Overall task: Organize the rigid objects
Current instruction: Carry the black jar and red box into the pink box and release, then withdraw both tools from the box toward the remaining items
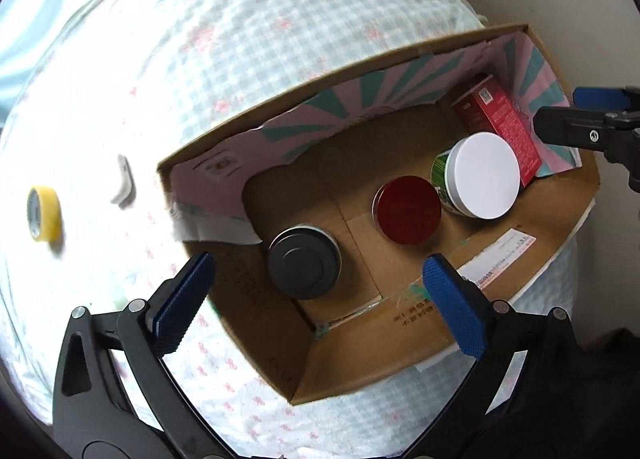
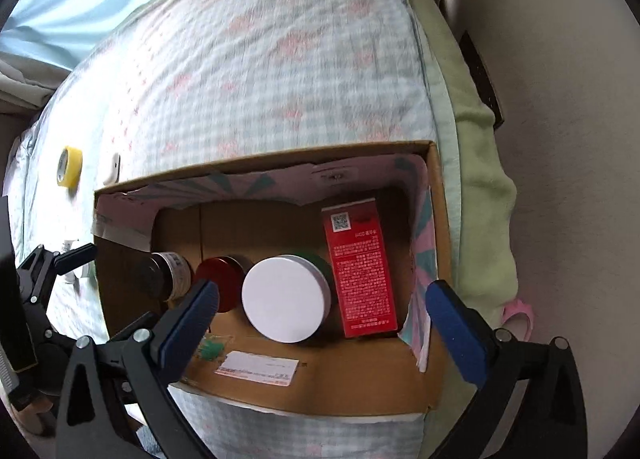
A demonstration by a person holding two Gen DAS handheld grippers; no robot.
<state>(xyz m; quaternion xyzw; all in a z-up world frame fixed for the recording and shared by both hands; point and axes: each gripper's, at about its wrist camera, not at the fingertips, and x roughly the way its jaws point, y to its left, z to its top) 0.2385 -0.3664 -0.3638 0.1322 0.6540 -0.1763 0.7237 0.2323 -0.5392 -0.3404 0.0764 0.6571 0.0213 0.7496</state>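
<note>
As it stands upright | red carton [image 2: 362,267] | white print, cardboard box [image 2: 280,157]

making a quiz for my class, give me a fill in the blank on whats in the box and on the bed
The tall carton in the cardboard box is coloured ____.
The green jar beside it has a ____ lid.
Outside the box, the roll of tape on the bedspread is coloured ____.
Both the left gripper and the right gripper have their jaws ____.

Missing words: red; white; yellow; open
</note>
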